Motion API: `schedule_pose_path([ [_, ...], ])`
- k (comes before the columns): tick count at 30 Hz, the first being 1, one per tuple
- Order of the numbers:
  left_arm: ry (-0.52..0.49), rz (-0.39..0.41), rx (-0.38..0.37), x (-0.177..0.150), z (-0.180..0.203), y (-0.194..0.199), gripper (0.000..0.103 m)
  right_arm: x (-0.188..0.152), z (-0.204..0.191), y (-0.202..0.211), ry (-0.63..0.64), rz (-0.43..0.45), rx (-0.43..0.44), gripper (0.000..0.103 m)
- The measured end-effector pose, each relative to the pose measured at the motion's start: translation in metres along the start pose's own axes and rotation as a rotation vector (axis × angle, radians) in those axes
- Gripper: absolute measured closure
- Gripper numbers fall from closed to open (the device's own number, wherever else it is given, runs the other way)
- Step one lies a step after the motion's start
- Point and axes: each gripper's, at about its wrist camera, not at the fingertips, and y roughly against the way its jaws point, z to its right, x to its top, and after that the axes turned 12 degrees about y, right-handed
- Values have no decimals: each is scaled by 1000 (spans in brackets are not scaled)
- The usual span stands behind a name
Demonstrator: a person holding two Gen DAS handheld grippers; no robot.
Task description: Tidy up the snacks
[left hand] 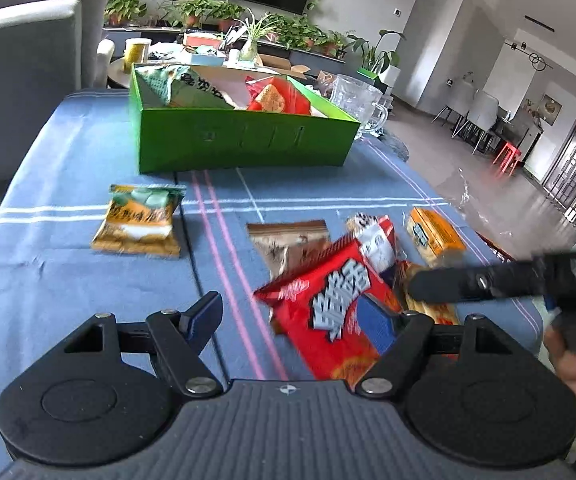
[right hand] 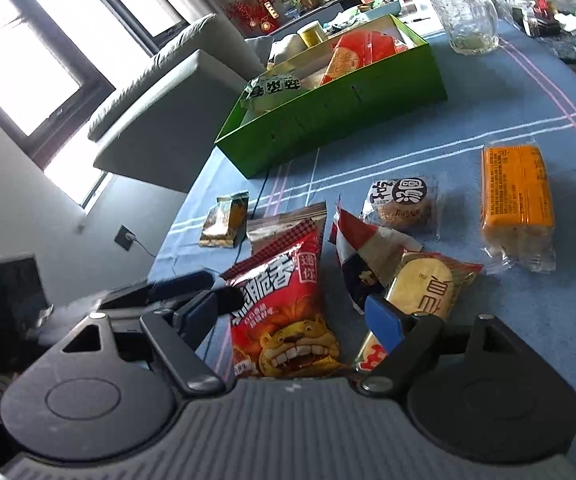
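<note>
A green box (left hand: 243,140) (right hand: 352,116) with several snack packs inside stands at the far side of the blue tablecloth. Loose snacks lie in front of it: a red chip bag (left hand: 328,308) (right hand: 283,308), a brown pack (left hand: 288,240), a yellow-green pack (left hand: 139,220) (right hand: 223,220), an orange pack (left hand: 434,234) (right hand: 516,204), a round cake pack (right hand: 404,204) and a yellow cracker pack (right hand: 420,292). My left gripper (left hand: 292,316) is open, low over the red bag. My right gripper (right hand: 292,316) is open, its jaws either side of the red bag's lower end.
A glass mug (left hand: 360,98) (right hand: 468,16) stands right of the green box. A grey sofa (left hand: 23,72) is beyond the table's left edge. My right gripper's finger (left hand: 468,282) reaches in from the right in the left wrist view.
</note>
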Motion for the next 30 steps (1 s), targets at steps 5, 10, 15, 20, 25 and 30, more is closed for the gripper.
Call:
schedule_pose_path([
  [5, -22, -65, -53, -12, 7, -1, 30, 6, -9, -8, 15, -18, 11, 38],
  [10, -2, -101, -44, -16, 10, -20, 30, 8, -13, -23, 0, -67, -24, 38],
  [15, 1, -96, -55, -16, 12, -25, 44, 5, -4, -35, -51, -107, -18, 42],
  [20, -87, -34, -10, -14, 27, -13, 48, 6, -12, -35, -19, -112, -7, 53],
  [25, -131, 39, -10, -1, 39, 9, 48, 13, -25, -20, 19, -60, 16, 54],
  [30, -161, 108, -11, 18, 50, 21, 48, 29, -36, -4, 74, 28, 11, 54],
])
